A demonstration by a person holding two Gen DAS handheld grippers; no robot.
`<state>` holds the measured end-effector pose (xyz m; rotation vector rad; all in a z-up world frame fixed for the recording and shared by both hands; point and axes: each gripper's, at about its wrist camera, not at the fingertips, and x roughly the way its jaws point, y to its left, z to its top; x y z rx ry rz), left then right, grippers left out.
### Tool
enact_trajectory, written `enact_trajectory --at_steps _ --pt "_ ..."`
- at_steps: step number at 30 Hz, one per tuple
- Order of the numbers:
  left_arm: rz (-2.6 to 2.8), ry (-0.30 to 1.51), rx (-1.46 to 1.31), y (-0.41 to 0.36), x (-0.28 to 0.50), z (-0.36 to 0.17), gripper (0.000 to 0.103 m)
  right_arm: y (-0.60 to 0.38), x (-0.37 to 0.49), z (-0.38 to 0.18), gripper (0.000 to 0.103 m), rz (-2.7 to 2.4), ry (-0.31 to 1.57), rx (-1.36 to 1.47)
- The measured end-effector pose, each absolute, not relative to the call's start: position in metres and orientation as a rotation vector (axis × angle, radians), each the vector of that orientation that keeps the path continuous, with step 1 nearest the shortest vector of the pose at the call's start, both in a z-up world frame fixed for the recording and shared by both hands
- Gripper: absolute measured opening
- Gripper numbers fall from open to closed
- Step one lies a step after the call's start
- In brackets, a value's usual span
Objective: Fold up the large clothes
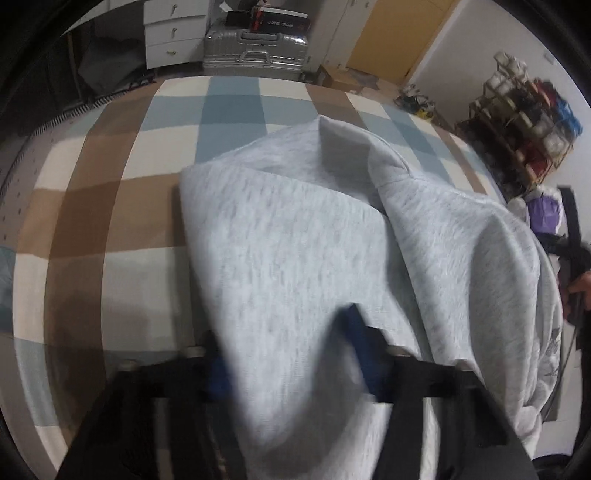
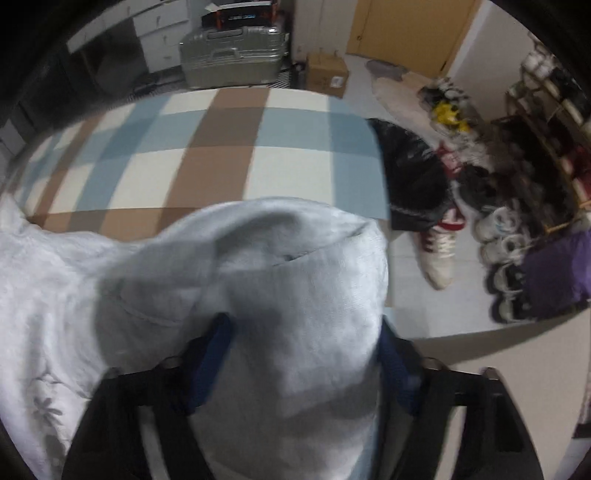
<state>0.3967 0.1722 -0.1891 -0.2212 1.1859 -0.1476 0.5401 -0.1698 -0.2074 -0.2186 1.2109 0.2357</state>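
Observation:
A light grey sweatshirt [image 1: 295, 240] lies rumpled on a bed with a blue, brown and white checked cover [image 1: 110, 184]. In the left wrist view a thick fold of it fills the gap between the blue pads, and my left gripper [image 1: 290, 358] is shut on it. In the right wrist view the same grey sweatshirt [image 2: 295, 288] humps up over the bed's right edge and runs in between the blue pads. My right gripper [image 2: 306, 362] is shut on that bunch. A hand [image 1: 581, 284] on the other gripper shows at the right edge of the left wrist view.
The checked cover [image 2: 221, 147] stretches bare beyond the garment. A silver suitcase [image 2: 232, 55] and white drawers [image 1: 170, 33] stand past the bed's far end. On the floor to the right are a black bag [image 2: 413, 177], several shoes [image 2: 439, 251], a cardboard box [image 2: 327, 74] and a shoe rack [image 1: 524, 136].

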Motion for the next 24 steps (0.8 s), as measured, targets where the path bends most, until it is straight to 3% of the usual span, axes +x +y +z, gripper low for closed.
enact_trajectory --at_steps 2,4,5,17,21,24 --pt "-0.144 1.173 -0.179 0.164 0.394 -0.186 0.017 -0.167 0.536 -0.207 0.04 0.267 1.209 -0.239" --pt "-0.099 1.156 -0.102 0.154 0.391 -0.183 0.014 -0.162 0.527 -0.205 0.021 0.322 1.202 -0.259" --pt "-0.088 1.148 -0.06 0.152 0.391 -0.182 0.013 -0.159 0.524 -0.205 0.02 0.342 1.203 -0.253" --pt "0.016 1.172 -0.061 0.202 0.451 -0.189 0.014 -0.118 0.565 -0.205 0.019 0.291 1.138 -0.058" --pt "0.065 1.174 -0.068 0.205 0.456 -0.189 0.026 -0.116 0.581 -0.207 0.03 0.232 1.078 -0.054" --pt "0.11 1.165 -0.098 0.203 0.436 -0.177 0.026 -0.109 0.553 -0.197 0.034 0.213 1.016 -0.175"
